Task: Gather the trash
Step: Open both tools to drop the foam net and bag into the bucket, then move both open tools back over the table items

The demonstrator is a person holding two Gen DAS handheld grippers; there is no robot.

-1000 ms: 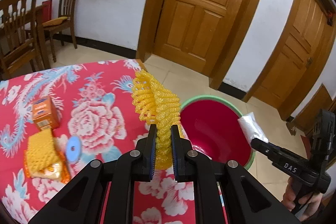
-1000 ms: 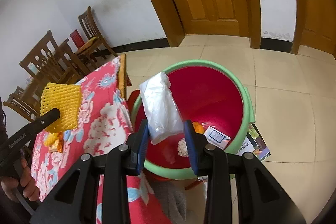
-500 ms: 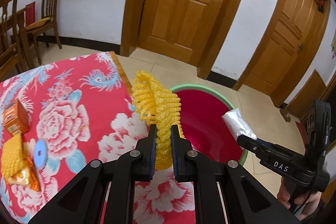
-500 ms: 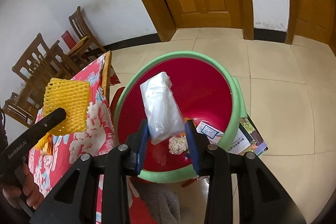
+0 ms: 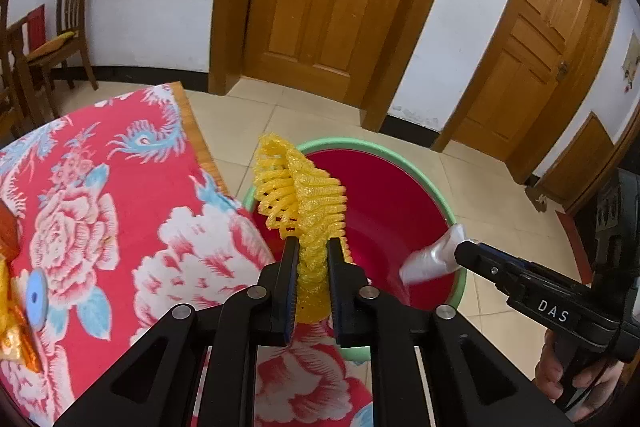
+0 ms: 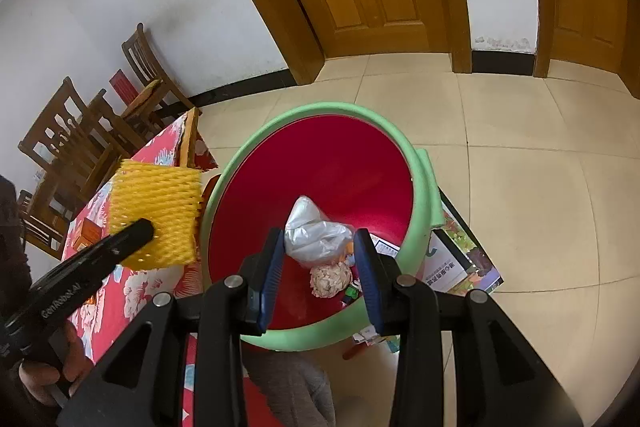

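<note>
My left gripper (image 5: 312, 247) is shut on a yellow foam fruit net (image 5: 300, 195) and holds it upright at the table's edge, beside the near rim of a bin (image 5: 400, 163) that is red inside with a green rim. My right gripper (image 6: 318, 239) hangs over the bin (image 6: 416, 187). A crumpled clear plastic bag (image 6: 308, 227) fills the gap between its pads and touches both. In the left wrist view the bag (image 5: 432, 259) sticks out of the right gripper's tip (image 5: 464, 251). The right wrist view shows the net (image 6: 156, 211) in the left gripper (image 6: 144, 227).
A paper ball (image 6: 330, 277) and small packets lie in the bin. Printed booklets (image 6: 460, 267) lie on the tiled floor beside it. The red floral tablecloth (image 5: 120, 207) carries a blue disc (image 5: 36, 295), gold wrappers (image 5: 16, 339) and an orange box (image 6: 90, 233). Wooden chairs (image 6: 148, 87) stand behind.
The left gripper has carried the foam net from over the table towards the bin. The right gripper has moved further over the bin, and the bag now sits lower and more crumpled between slightly wider jaws.
</note>
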